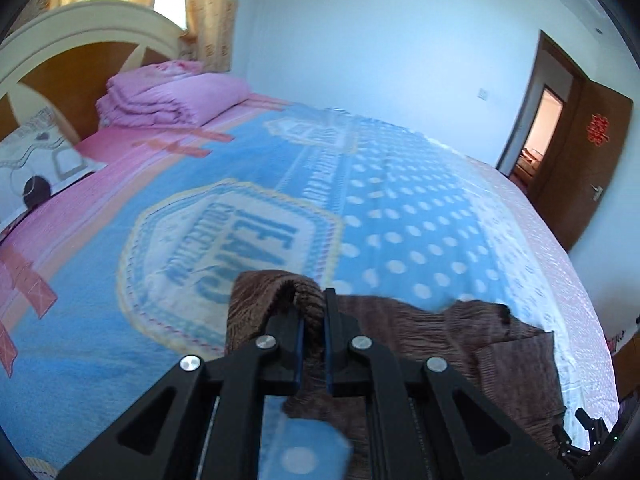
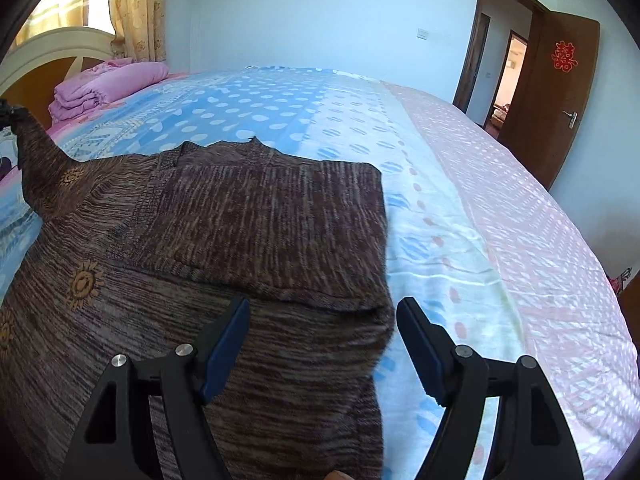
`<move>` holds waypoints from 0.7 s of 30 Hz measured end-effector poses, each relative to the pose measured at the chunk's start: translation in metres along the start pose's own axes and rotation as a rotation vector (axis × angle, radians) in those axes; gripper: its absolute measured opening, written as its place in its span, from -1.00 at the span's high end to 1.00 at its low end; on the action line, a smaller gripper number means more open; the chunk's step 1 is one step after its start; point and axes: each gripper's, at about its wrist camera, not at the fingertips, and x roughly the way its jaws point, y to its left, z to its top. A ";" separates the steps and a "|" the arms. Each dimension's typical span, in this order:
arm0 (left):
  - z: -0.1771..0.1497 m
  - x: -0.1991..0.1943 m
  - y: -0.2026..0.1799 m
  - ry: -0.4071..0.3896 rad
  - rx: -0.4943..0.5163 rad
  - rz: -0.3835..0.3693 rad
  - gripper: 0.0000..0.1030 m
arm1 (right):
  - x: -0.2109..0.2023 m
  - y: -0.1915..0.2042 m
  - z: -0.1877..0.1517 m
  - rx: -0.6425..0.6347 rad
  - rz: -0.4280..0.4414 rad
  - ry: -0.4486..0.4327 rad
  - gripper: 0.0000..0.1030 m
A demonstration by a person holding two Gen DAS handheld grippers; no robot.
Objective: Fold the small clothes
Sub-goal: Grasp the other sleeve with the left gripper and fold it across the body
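A brown knitted sweater (image 2: pixel 240 216) with small gold sun motifs lies on the bed, its right side folded over the middle. My right gripper (image 2: pixel 322 312) is open and hovers just above the sweater's near right edge, holding nothing. My left gripper (image 1: pixel 314 304) is shut on a bunched piece of the sweater (image 1: pixel 276 292) and lifts it off the bedspread. The lifted piece and the left gripper (image 2: pixel 6 114) show at the far left of the right wrist view. The rest of the sweater (image 1: pixel 460 344) trails to the right in the left wrist view.
The bed carries a blue, white and pink spread (image 1: pixel 400 208) with dots and lettering. A folded pink quilt (image 1: pixel 168 96) and a pillow (image 1: pixel 36 152) lie by the headboard (image 1: pixel 80 32). An open brown door (image 2: pixel 548 92) stands at the right.
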 end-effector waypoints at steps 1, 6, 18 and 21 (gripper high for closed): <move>-0.001 -0.001 -0.011 -0.003 0.011 -0.016 0.84 | -0.001 -0.002 -0.002 0.009 0.003 -0.002 -0.47; -0.015 -0.001 -0.074 0.011 0.062 -0.092 0.84 | 0.003 -0.008 -0.007 0.041 0.026 0.008 -0.47; -0.128 0.056 -0.216 0.111 0.369 -0.067 0.70 | 0.013 -0.013 -0.014 0.077 0.054 0.040 -0.47; -0.136 0.043 -0.219 0.096 0.428 -0.067 0.50 | 0.016 -0.015 -0.014 0.085 0.060 0.051 -0.47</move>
